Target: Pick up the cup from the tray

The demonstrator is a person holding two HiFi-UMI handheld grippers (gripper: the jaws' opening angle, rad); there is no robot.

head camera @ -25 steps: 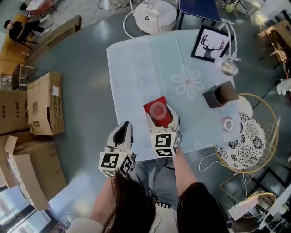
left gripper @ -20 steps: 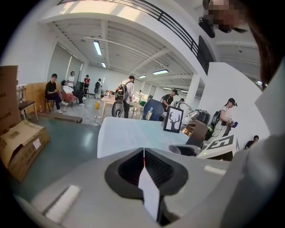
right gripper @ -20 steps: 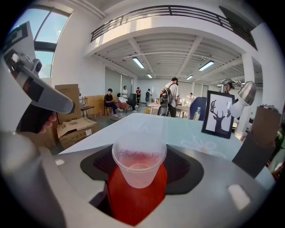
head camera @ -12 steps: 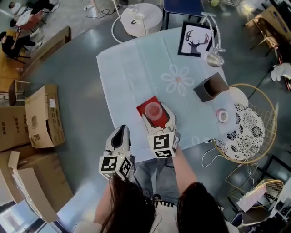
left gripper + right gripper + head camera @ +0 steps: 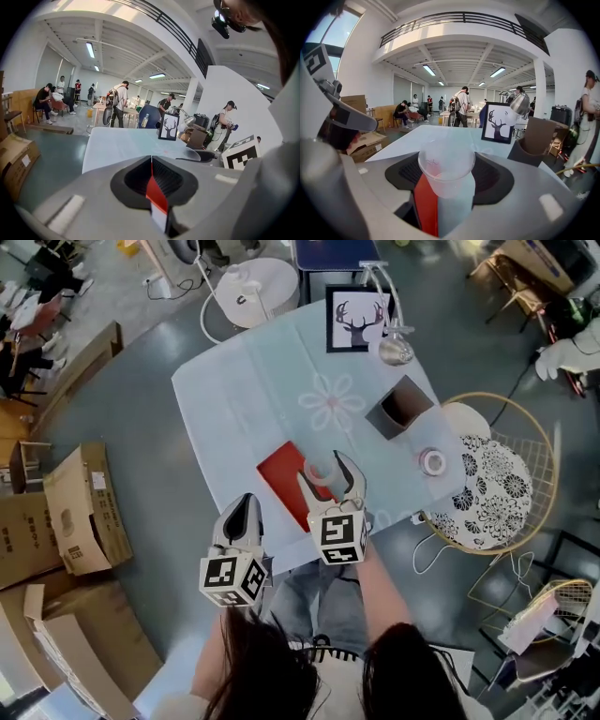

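A clear plastic cup [image 5: 322,472] [image 5: 446,165] sits between the jaws of my right gripper [image 5: 325,468] [image 5: 447,177], which is shut on it. The cup is held just right of the red tray [image 5: 281,482], over the pale blue tablecloth [image 5: 253,390]. The tray lies flat near the table's front edge with nothing on it. My left gripper [image 5: 247,502] [image 5: 151,161] hangs beside the tray's left front corner, just off the table edge, with its jaws shut and nothing between them.
Farther back on the table stand a deer picture [image 5: 358,320], a desk lamp [image 5: 394,348] and a brown box [image 5: 398,409]. A tape roll [image 5: 432,462] lies at the right edge. A wire chair [image 5: 497,498] stands to the right, cardboard boxes [image 5: 80,507] to the left.
The cup, gripped by the right gripper, has come off the red tray and now sits to the tray's right. The left gripper has kept its place.
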